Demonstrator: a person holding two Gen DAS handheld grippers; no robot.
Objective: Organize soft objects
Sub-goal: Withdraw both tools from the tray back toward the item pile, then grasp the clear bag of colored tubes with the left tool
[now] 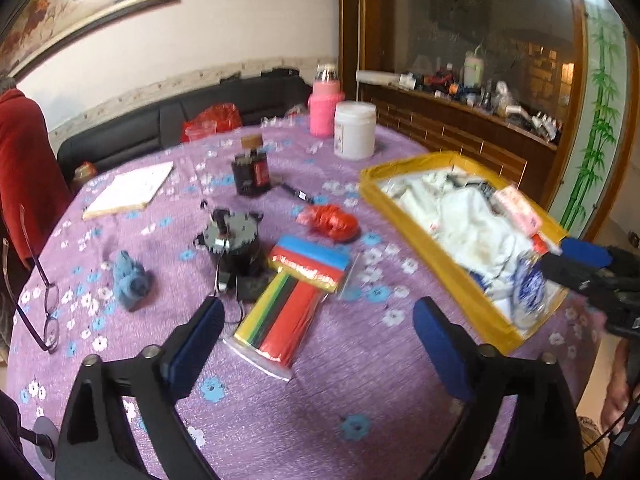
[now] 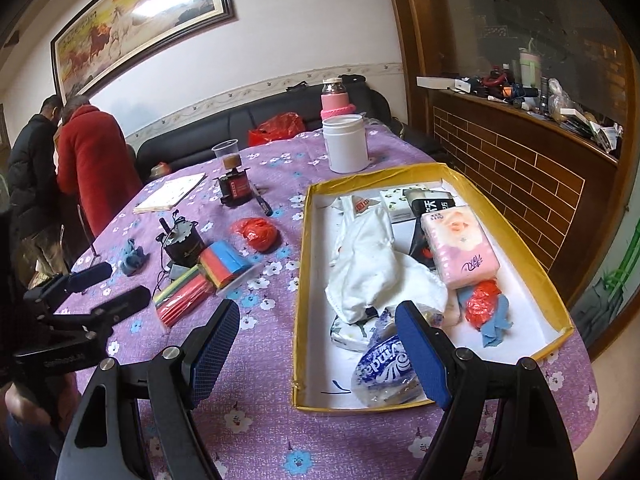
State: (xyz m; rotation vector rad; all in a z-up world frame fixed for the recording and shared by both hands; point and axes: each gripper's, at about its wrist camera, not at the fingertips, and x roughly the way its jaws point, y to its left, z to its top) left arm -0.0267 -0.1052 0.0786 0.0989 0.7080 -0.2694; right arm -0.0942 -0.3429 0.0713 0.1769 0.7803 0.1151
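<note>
1. Two grippers, left gripper (image 1: 316, 344) and right gripper (image 2: 318, 350), hover with fingers spread wide, holding nothing.
2. Red bag (image 1: 332, 222) mid-frame on tabletop (image 1: 280, 420), outside yellow box (image 2: 300, 280).
3. Slippery plastic might slide from a shallow pinch.

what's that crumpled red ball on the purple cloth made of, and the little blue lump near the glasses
Red ball: looks like thin plastic film, probably a scrunched bag; it is glossy, with sharp wrinkles. Blue lump: likely knit or fleece fabric; matte, fuzzy, softly folded.
</note>
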